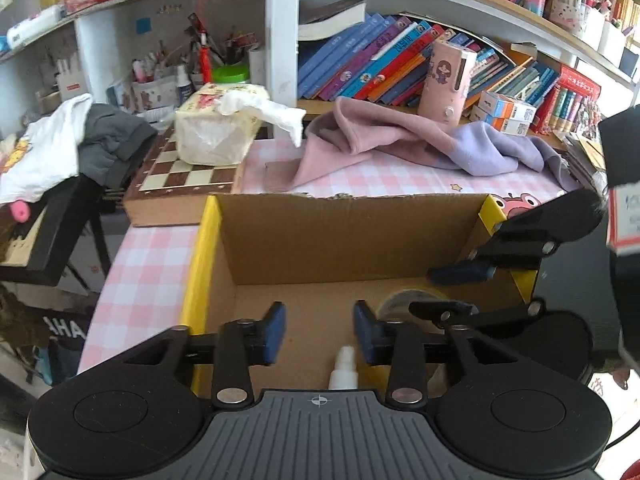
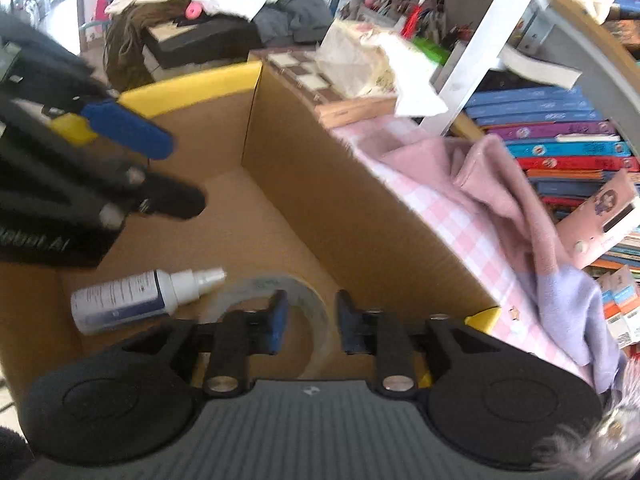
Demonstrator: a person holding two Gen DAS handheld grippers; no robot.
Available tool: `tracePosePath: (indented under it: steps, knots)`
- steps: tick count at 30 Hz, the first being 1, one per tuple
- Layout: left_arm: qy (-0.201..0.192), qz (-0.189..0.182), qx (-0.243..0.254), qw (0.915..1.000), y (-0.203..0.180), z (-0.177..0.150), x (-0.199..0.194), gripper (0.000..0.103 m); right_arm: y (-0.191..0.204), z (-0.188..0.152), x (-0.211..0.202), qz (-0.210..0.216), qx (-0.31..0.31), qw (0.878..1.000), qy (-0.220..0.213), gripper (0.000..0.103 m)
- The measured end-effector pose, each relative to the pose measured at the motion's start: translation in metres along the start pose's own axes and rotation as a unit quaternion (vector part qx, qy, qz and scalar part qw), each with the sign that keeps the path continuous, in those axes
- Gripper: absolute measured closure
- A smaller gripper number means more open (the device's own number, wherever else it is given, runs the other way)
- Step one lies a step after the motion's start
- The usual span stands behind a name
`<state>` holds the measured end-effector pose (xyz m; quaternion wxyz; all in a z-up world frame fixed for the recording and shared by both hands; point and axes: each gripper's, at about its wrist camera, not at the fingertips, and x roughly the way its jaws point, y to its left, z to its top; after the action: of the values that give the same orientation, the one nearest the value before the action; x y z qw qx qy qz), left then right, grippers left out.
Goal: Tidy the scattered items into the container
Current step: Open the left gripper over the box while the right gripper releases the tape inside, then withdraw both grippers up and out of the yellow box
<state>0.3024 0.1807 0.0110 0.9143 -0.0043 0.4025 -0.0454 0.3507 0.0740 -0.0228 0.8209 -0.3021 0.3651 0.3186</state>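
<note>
right wrist view: nearest, the right gripper has its fingers parted and empty over a tape roll lying beside a spray bottle on the cardboard box floor. the left gripper is parted and empty too. both items look light and rigid; the bottle's smooth body may slip, so grip across its middle. beyond, a pink cloth on the bench is soft.

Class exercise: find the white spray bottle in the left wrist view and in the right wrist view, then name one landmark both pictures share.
Left wrist view: only the nozzle end of the spray bottle shows, low at centre, just ahead of the camera housing.
Right wrist view: the whole bottle lies on its side at lower left on the box floor, beside the tape roll.
Shared landmark: the cardboard box with yellow edges.
</note>
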Motion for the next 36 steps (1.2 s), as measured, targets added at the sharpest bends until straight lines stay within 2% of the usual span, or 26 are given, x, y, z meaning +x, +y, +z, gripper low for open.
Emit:
tracePosePath:
  steps: [3,4,9,16,22,26,29,31,36]
  knots:
    - [-0.034,-0.003,-0.009,0.9994,0.003,-0.004,-0.026,0.031,0.002,0.002,-0.022,-0.011,0.010,0.999,-0.029,0.057]
    - [-0.049,-0.005,-0.011,0.9987,0.004,-0.005,-0.036,0.028,0.003,0.002,-0.032,-0.016,0.014,0.999,-0.043,0.056]
    - [-0.117,-0.001,-0.029,0.9928,0.008,-0.014,-0.084,0.020,0.005,-0.006,-0.095,-0.033,0.075,0.988,-0.132,0.046]
    - [-0.153,0.012,-0.082,0.9847,0.020,-0.027,-0.126,0.015,0.006,-0.029,-0.152,-0.060,0.189,0.960,-0.196,0.045]
    - [-0.166,0.027,-0.134,0.9767,0.026,-0.048,-0.146,0.012,0.014,-0.062,-0.178,-0.106,0.276,0.931,-0.215,0.044]
    - [-0.170,0.033,-0.131,0.9762,0.021,-0.073,-0.155,0.012,0.034,-0.088,-0.188,-0.138,0.290,0.922,-0.216,0.041]
    - [-0.159,0.048,-0.102,0.9808,0.012,-0.093,-0.157,0.012,0.054,-0.103,-0.189,-0.149,0.297,0.921,-0.206,0.041]
    - [-0.152,0.045,-0.094,0.9829,0.006,-0.105,-0.160,0.012,0.069,-0.110,-0.190,-0.154,0.294,0.922,-0.200,0.041]
    - [-0.157,0.035,-0.076,0.9841,-0.013,-0.141,-0.178,0.012,0.116,-0.131,-0.199,-0.160,0.261,0.933,-0.190,0.036]
